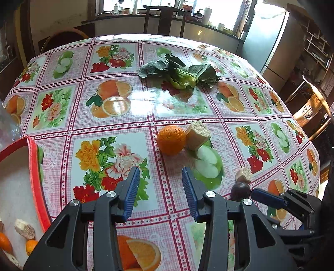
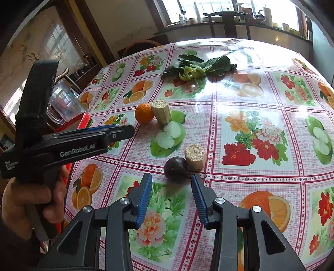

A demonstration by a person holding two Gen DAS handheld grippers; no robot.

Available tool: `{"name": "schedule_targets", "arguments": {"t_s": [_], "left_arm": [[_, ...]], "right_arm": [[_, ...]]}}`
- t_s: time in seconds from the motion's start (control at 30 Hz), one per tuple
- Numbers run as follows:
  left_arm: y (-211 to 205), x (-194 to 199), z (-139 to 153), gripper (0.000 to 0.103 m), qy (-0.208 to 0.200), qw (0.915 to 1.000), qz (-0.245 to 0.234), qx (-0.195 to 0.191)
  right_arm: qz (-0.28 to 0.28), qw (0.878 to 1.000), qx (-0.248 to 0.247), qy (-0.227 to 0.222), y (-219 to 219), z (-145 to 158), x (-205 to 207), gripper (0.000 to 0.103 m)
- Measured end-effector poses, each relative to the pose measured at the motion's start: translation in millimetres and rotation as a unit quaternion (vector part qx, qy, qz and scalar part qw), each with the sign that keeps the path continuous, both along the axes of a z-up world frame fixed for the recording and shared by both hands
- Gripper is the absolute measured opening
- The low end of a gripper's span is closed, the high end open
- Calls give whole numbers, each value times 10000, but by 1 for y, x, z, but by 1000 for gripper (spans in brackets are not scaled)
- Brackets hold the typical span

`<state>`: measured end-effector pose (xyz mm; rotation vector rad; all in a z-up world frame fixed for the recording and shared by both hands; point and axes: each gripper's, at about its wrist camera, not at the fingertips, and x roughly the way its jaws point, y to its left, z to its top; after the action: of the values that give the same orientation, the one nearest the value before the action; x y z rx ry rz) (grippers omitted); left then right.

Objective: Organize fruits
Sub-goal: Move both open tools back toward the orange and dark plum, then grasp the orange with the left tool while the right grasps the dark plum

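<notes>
A dark purple round fruit [image 2: 175, 166] lies on the flowered tablecloth, touching a beige cut chunk [image 2: 195, 156]. My right gripper [image 2: 171, 176] stands open right at that fruit, one tip on each side, and the pads do not press on it. Farther back an orange [image 2: 144, 113] leans against a second beige chunk [image 2: 161, 113]. My left gripper [image 1: 160, 170] is open and empty, hovering over the cloth short of the orange [image 1: 171, 140]. At the left is a red-rimmed box [image 1: 34, 177] holding a chunk [image 1: 25, 229] and small oranges [image 1: 31, 246].
A bunch of leafy greens [image 1: 179, 75] lies mid-table beyond the fruit. A clear pitcher [image 2: 62, 104] stands behind the box at the table's left edge. Wooden chairs stand at the far side [image 1: 165, 18] and at the right [image 1: 311, 112]. A person's hand [image 2: 31, 204] holds the left gripper.
</notes>
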<state>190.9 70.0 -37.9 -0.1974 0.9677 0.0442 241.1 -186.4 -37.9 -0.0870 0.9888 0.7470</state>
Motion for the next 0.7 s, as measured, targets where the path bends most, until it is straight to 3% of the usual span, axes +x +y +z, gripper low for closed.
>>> {"name": "schedule_targets", "arguments": {"t_s": [0.17, 0.3, 0.43, 0.53, 0.7], "left_arm": [[-1, 20, -10, 40, 51, 10000, -63, -1], [-2, 33, -10, 40, -65, 9999, -118, -9], [-9, 41, -11, 40, -178, 9996, -212, 87], [-12, 41, -11, 30, -216, 9993, -315, 57], [-17, 30, -10, 30, -203, 9993, -324, 1]], "right_arm": [[-2, 9999, -57, -140, 7, -2, 5, 37], [-6, 9999, 8, -126, 2, -3, 9, 27], [-24, 9999, 112, -81, -6, -2, 8, 26], [-71, 9997, 215, -49, -12, -1, 4, 26], [-141, 9992, 369, -39, -26, 6, -6, 25]]}}
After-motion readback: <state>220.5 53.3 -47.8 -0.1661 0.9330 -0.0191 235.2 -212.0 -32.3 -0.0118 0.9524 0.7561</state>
